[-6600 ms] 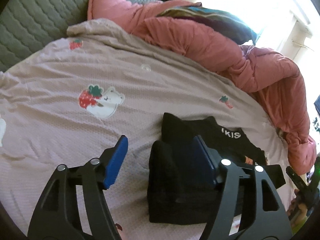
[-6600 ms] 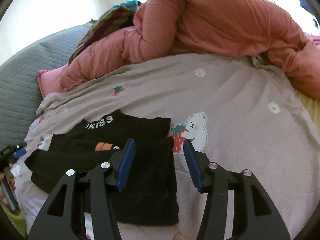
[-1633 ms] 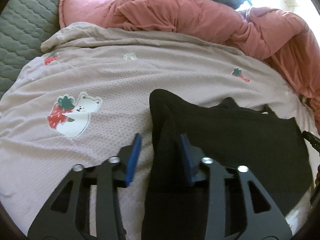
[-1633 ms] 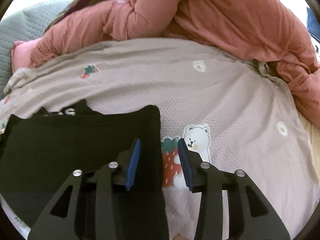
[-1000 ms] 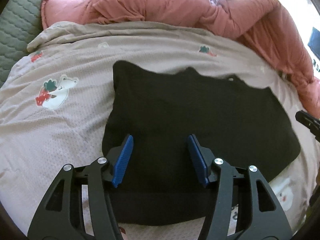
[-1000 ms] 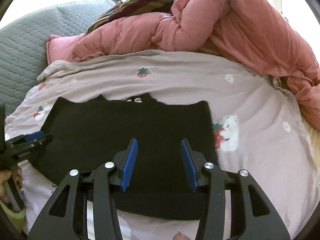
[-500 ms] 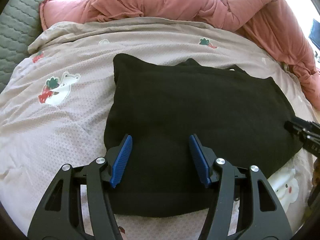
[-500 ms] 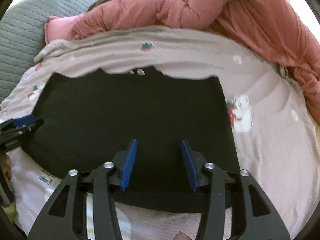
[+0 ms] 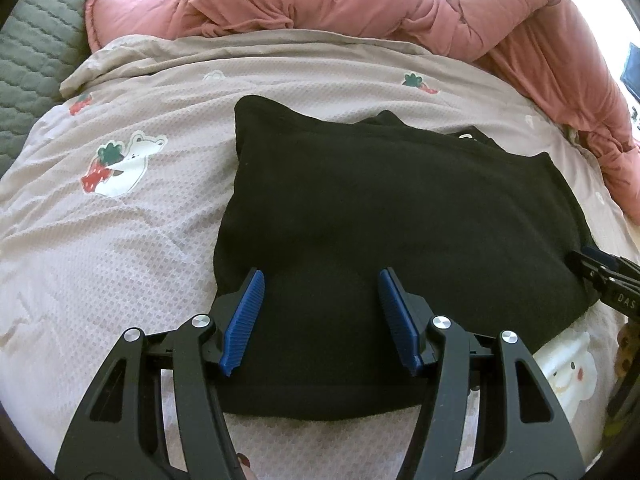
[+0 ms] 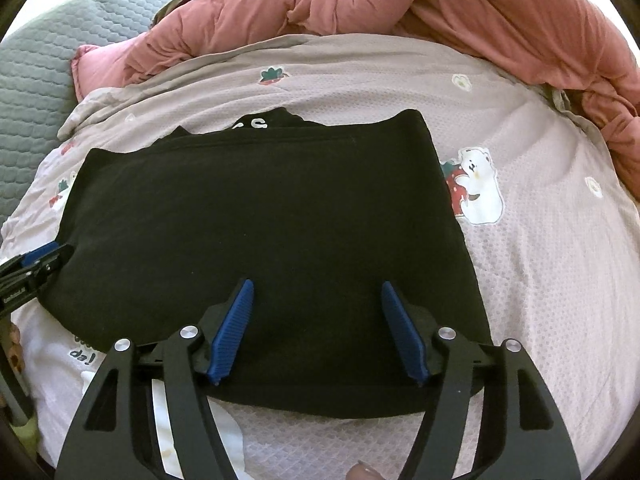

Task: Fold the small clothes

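Observation:
A black garment (image 9: pixel 380 216) lies folded flat on the pinkish bedspread (image 9: pixel 120 240); in the right wrist view the black garment (image 10: pixel 260 216) shows white letters at its far edge. My left gripper (image 9: pixel 320 312) is open and empty, hovering over the garment's near left part. My right gripper (image 10: pixel 316 324) is open and empty over the near right part. The right gripper's tip shows at the right edge of the left wrist view (image 9: pixel 600 272); the left gripper's tip shows at the left edge of the right wrist view (image 10: pixel 36 262).
A rumpled pink duvet (image 9: pixel 400 4) is heaped along the far side of the bed. A grey quilted cover (image 10: pixel 36 64) lies at the far left. The bedspread carries bear and strawberry prints (image 10: pixel 474 188). White printed fabric (image 10: pixel 84 356) peeks out under the garment's near edge.
About 1.6 s ago both grippers were shut on the garment's edges. They let go after laying the fold over, opened wide, and have drawn back slightly since.

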`<state>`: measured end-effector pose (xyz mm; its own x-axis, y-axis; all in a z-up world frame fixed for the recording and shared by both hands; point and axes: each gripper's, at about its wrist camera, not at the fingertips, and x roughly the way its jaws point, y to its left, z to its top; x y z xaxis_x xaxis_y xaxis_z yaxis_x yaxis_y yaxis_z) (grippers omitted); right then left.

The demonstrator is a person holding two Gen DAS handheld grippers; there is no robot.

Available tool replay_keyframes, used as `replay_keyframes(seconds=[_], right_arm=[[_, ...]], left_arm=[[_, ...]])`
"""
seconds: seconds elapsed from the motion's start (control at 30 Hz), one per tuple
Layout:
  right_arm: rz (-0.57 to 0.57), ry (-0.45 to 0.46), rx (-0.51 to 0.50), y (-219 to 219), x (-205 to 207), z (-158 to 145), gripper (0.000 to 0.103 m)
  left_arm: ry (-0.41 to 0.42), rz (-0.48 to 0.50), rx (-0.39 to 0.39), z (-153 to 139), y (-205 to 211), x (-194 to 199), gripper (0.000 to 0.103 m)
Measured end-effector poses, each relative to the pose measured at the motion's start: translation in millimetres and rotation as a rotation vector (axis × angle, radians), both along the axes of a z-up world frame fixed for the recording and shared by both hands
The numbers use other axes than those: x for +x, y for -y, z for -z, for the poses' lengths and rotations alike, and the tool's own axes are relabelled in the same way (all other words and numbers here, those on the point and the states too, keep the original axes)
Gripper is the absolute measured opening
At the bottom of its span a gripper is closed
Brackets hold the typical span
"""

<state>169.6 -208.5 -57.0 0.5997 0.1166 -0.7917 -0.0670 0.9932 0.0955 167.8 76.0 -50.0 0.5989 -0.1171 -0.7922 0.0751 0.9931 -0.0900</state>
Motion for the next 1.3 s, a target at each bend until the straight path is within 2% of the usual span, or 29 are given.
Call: replay_keyframes(seconds=[0.13, 0.17, 0.2, 0.27, 0.43, 0.6, 0.67, 0.77, 0.8, 0.87, 1.3], right_arm=[[0.007, -0.004, 0.007, 0.7, -4.4, 0.0, 0.070], [0.008, -0.008, 0.007, 0.5, -5.5, 0.3, 0.074], [0.009, -0.010, 0.007, 0.0, -6.6, 0.5, 0.074], [0.008, -0.011, 0.003, -1.1, -9.0, 0.2, 0.076], [0.002, -0.011, 0.006, -3.3, -16.3, -4.2, 0.082], [-0.018, 0.019, 0.014, -7.0, -26.7, -16.3, 0.082], [-0.024, 0.034, 0.015, -9.0, -31.4, -21.5, 0.093], [-0.046, 0.064, 0.018, -14.1, -39.0, -31.7, 0.093], [-0.051, 0.070, 0.018, -15.6, -40.1, -34.1, 0.093], [-0.071, 0.085, 0.018, -20.3, -43.7, -40.7, 0.093], [-0.173, 0.150, 0.000, -56.3, -56.8, -67.2, 0.094]], left_arm=[[0.001, 0.001, -0.002, -1.0, -2.3, -5.7, 0.052], [0.003, 0.000, 0.000, -1.4, -2.5, -7.3, 0.055], [0.004, -0.003, 0.008, -1.6, -2.6, -8.8, 0.062], [0.000, -0.013, 0.026, -1.3, -3.5, -11.5, 0.068], [0.004, -0.018, 0.020, -5.0, -7.9, -20.6, 0.069], [0.006, -0.025, 0.022, -9.6, -10.0, -29.9, 0.076], [0.009, -0.030, 0.021, -11.9, -11.2, -33.5, 0.079], [0.015, -0.038, 0.021, -17.3, -13.1, -39.8, 0.081], [0.017, -0.040, 0.024, -18.8, -13.5, -41.4, 0.087], [0.026, -0.045, 0.031, -23.8, -14.3, -45.4, 0.092], [0.073, -0.084, 0.039, -47.6, -31.2, -59.7, 0.093]])
